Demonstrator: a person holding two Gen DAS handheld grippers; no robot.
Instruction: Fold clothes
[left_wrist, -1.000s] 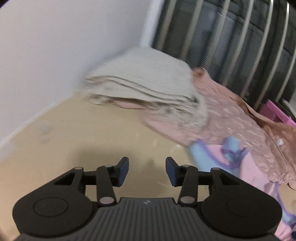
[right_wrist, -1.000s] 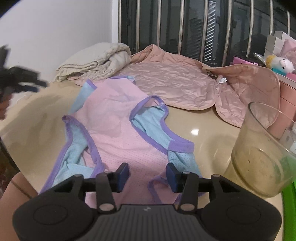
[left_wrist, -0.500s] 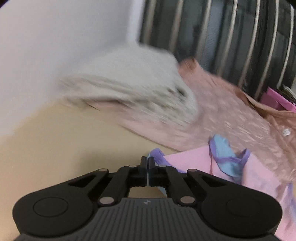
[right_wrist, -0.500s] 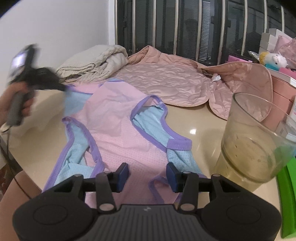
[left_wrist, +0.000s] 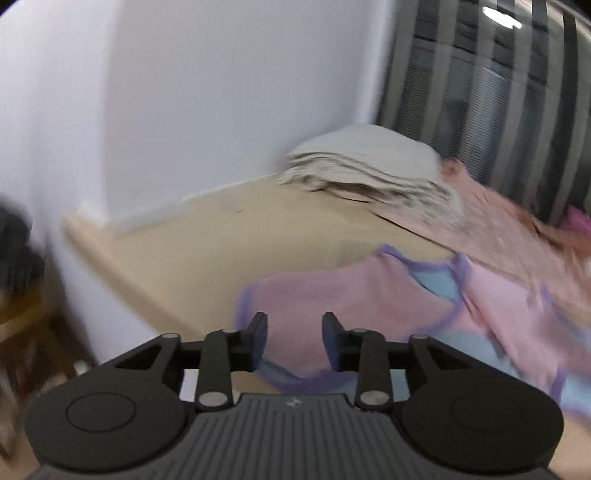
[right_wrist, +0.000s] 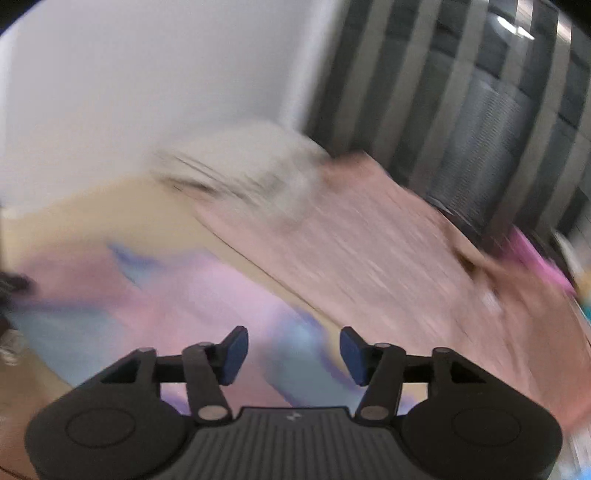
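Beige folded blanket (left_wrist: 369, 173) overlaps quilted jacket (right_wrist: 369, 251); pink garment (left_wrist: 351, 295) nearer.

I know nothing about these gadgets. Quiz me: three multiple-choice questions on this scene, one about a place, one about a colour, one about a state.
1. Where does the folded beige blanket lie?
A. by the wall corner
B. under the left gripper
C. on the floor

2. What colour trims the pink garment?
A. green
B. purple
C. black

3. How do the left gripper jaws stand?
A. clamped on cloth
B. fully shut
C. apart, gripping nothing

Answers: 1 A, it sits at the table's far end against the wall. 2 B, purple edging shows. 3 C, a gap shows between the pads.
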